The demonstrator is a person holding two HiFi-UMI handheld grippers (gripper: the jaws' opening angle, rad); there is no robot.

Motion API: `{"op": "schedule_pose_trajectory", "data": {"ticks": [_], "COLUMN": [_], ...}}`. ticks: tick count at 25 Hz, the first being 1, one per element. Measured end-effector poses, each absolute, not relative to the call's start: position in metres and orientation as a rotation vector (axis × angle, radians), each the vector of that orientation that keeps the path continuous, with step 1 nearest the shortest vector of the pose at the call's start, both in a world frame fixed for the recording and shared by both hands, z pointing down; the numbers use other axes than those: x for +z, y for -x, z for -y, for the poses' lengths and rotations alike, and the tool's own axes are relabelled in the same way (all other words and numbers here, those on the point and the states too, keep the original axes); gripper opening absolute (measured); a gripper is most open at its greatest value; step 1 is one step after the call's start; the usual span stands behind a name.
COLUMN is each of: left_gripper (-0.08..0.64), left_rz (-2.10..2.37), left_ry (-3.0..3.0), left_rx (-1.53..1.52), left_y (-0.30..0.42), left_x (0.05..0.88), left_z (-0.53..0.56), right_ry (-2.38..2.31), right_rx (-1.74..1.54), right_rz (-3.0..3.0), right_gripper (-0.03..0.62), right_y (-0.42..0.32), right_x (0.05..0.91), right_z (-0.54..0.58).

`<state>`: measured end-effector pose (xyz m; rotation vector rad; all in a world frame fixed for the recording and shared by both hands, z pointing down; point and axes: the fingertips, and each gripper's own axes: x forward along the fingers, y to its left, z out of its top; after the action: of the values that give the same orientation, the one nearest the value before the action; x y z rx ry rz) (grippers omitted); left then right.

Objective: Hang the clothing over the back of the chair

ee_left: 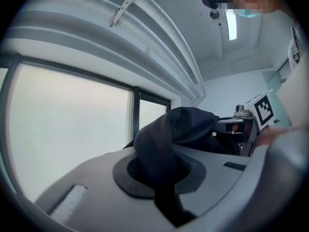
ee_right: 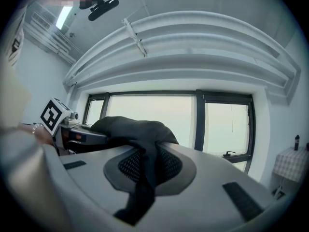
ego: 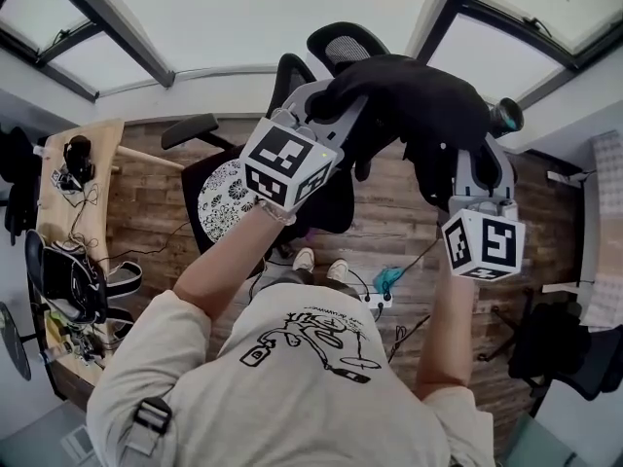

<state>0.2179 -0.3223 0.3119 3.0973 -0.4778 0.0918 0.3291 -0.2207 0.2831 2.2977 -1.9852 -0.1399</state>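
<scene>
A black garment [ego: 409, 105] hangs bunched between my two grippers, held up in front of me. In the left gripper view the cloth [ee_left: 161, 144] runs up out of the closed jaws of my left gripper [ee_left: 164, 192], which is shut on it. My right gripper [ee_right: 144, 182] is shut on another part of the cloth [ee_right: 140, 129]. From the head camera the left gripper [ego: 321, 105] and right gripper [ego: 458, 159] stand side by side above a black office chair [ego: 292, 81]. Its mesh headrest [ego: 346, 42] shows behind the garment. The fingertips are hidden under the cloth.
A patterned cushion [ego: 227, 197] lies on the chair seat, and an armrest [ego: 190, 129] sticks out to the left. A wooden desk [ego: 73, 212] with cables and a black bag stands at the left. A power strip [ego: 378, 302] lies on the wooden floor. Another dark chair [ego: 555, 343] is at the lower right.
</scene>
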Motion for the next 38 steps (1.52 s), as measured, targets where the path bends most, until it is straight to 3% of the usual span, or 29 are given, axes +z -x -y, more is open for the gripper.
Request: {"op": "schedule_pose_trajectory", "data": {"ticks": [27, 30, 33, 35, 38], "left_gripper": [0.031, 0.061, 0.194, 0.249, 0.262], "left_rz": [0.435, 0.423, 0.384, 0.339, 0.280], "left_ry": [-2.910, -2.904, -2.885, -2.882, -2.886], "left_rx": [0.366, 0.352, 0.312, 0.266, 0.172], "left_y": [-0.240, -0.239, -0.234, -0.230, -0.224], "left_x": [0.444, 0.443, 0.435, 0.424, 0.402], "left_z": [0.341, 0.338, 0.336, 0.330, 0.319], "right_ry": [-2.269, -2.284, -2.277, -2.262, -2.222], "right_rx": [0.427, 0.412, 0.396, 0.372, 0.335], "right_rz": [1.932, 1.949, 1.967, 1.995, 2.057], "right_gripper": [0.026, 0.032, 0.181, 0.207, 0.238], "right_y": [-0.361, -0.359, -0.358, -0.356, -0.345], "right_x": [0.459, 0.456, 0.448, 0.439, 0.422], "right_z": [0.250, 0.248, 0.246, 0.243, 0.237]}}
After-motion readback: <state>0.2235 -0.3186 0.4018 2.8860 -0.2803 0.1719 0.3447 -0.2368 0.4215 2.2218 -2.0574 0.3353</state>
